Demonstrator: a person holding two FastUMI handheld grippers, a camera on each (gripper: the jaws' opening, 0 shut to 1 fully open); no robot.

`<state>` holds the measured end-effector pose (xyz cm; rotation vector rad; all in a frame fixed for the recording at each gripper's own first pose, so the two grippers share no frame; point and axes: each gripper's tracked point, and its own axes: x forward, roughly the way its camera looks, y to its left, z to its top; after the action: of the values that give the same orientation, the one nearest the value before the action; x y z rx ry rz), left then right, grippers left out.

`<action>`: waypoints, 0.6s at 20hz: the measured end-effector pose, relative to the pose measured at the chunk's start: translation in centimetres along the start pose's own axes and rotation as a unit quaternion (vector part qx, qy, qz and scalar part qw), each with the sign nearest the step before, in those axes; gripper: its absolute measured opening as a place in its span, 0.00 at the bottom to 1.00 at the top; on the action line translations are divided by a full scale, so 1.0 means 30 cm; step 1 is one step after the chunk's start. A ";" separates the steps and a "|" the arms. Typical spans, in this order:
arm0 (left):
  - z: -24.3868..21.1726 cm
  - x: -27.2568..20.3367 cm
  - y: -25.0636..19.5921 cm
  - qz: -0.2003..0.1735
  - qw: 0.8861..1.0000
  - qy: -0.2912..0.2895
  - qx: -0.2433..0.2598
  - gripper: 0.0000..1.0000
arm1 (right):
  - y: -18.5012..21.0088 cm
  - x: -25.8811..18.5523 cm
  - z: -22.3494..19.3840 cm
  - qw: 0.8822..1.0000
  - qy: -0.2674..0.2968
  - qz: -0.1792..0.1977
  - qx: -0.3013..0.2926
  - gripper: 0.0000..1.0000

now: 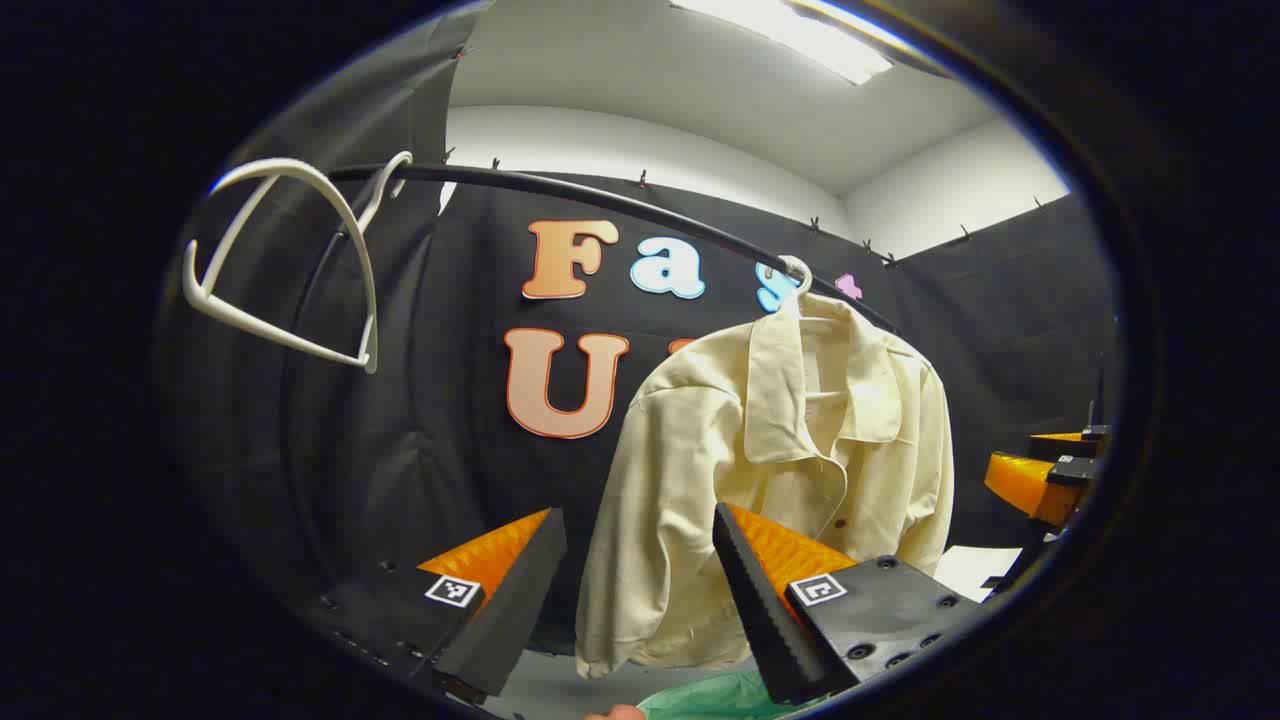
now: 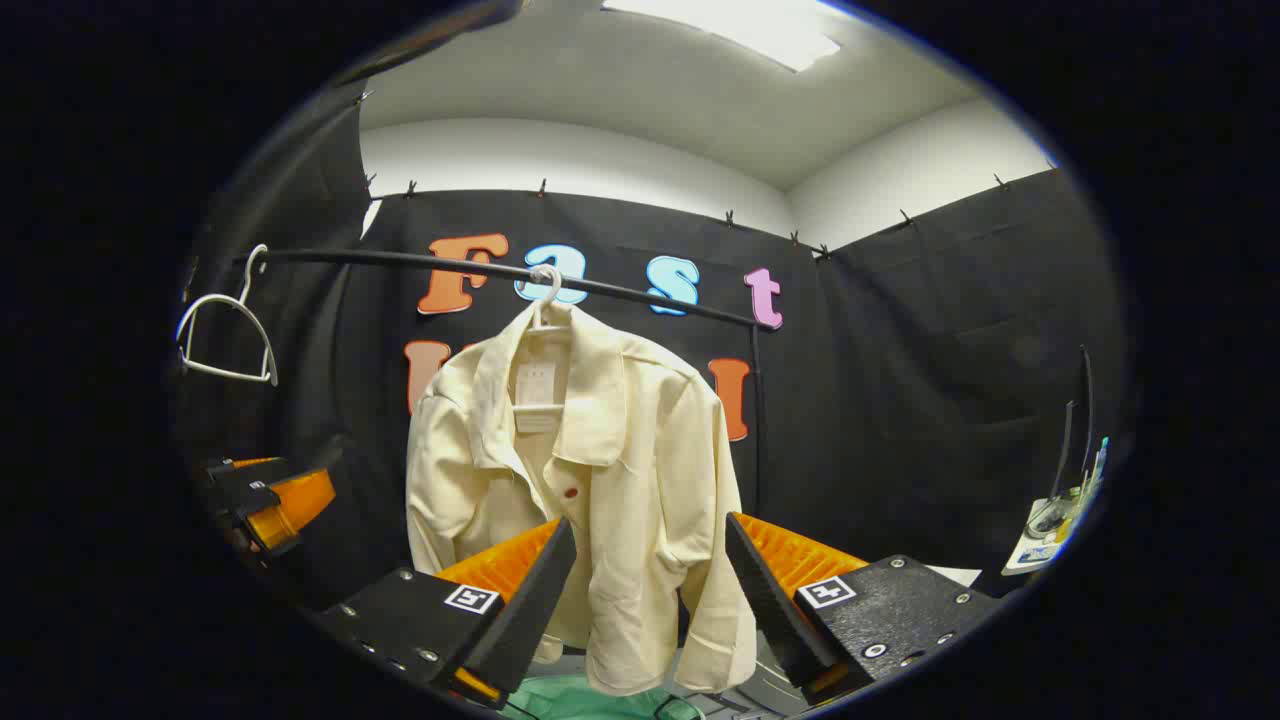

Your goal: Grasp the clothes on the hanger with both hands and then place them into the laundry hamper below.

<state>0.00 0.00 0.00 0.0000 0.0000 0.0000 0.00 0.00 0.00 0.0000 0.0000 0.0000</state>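
Note:
A cream shirt (image 1: 790,470) hangs on a white hanger (image 1: 797,278) from a black rail (image 1: 600,200). In the right gripper view the same shirt (image 2: 580,470) hangs from its hanger (image 2: 545,290) straight ahead. My left gripper (image 1: 640,570) is open, a short way in front of the shirt's left sleeve, touching nothing. My right gripper (image 2: 650,580) is open too, in front of the shirt's lower half with nothing between its fingers. The other gripper (image 1: 1045,475) appears at the right edge of the left gripper view, and another (image 2: 265,495) at the left of the right gripper view. Something green, maybe the hamper (image 2: 590,698), lies below.
An empty white hanger (image 1: 290,260) hangs at the rail's left end, also seen as the empty hanger (image 2: 225,330) in the right gripper view. Black cloth walls close the booth. A small stand with items (image 2: 1060,520) sits at the far right.

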 end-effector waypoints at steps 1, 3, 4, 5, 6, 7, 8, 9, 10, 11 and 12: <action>0.005 0.003 -0.012 -0.008 1.000 -0.004 -0.001 0.96 | -0.002 -0.006 -0.007 1.000 -0.003 0.000 -0.004 0.93; 0.009 0.013 -0.030 -0.015 1.000 -0.007 -0.006 0.96 | -0.007 -0.001 -0.018 1.000 0.002 0.003 -0.007 0.93; 0.007 0.015 -0.035 -0.015 1.000 -0.006 -0.006 0.96 | 0.001 0.002 -0.022 1.000 0.001 0.008 -0.007 0.93; 0.004 0.016 -0.039 -0.014 1.000 -0.005 -0.008 0.96 | 0.005 0.006 -0.015 1.000 -0.003 0.011 -0.007 0.93; 0.004 0.021 -0.045 -0.013 1.000 -0.006 -0.011 0.96 | 0.005 0.014 -0.009 1.000 -0.007 0.013 -0.007 0.93; 0.002 0.027 -0.053 -0.014 1.000 -0.005 -0.016 0.96 | 0.006 0.018 -0.008 1.000 -0.007 0.015 -0.006 0.93; -0.003 0.032 -0.061 -0.016 1.000 -0.004 -0.018 0.96 | 0.012 0.020 -0.008 1.000 -0.009 0.018 -0.006 0.93; -0.005 0.037 -0.063 -0.017 1.000 -0.002 -0.016 0.96 | 0.015 0.023 -0.008 1.000 -0.010 0.020 -0.006 0.93; -0.005 0.041 -0.061 -0.016 1.000 -0.002 -0.012 0.96 | 0.018 0.030 -0.016 1.000 -0.010 0.022 -0.008 0.93; -0.002 0.047 -0.059 -0.015 1.000 -0.004 -0.008 0.96 | 0.021 0.037 -0.026 1.000 -0.008 0.024 -0.010 0.93; 0.003 0.049 -0.057 -0.014 1.000 -0.006 -0.006 0.93 | 0.024 0.041 -0.033 1.000 -0.006 0.026 -0.013 0.93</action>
<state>1.46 -1.70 0.09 -0.0130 -0.0118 -0.0280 1.22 0.73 -0.98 -0.0262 -0.0116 0.0513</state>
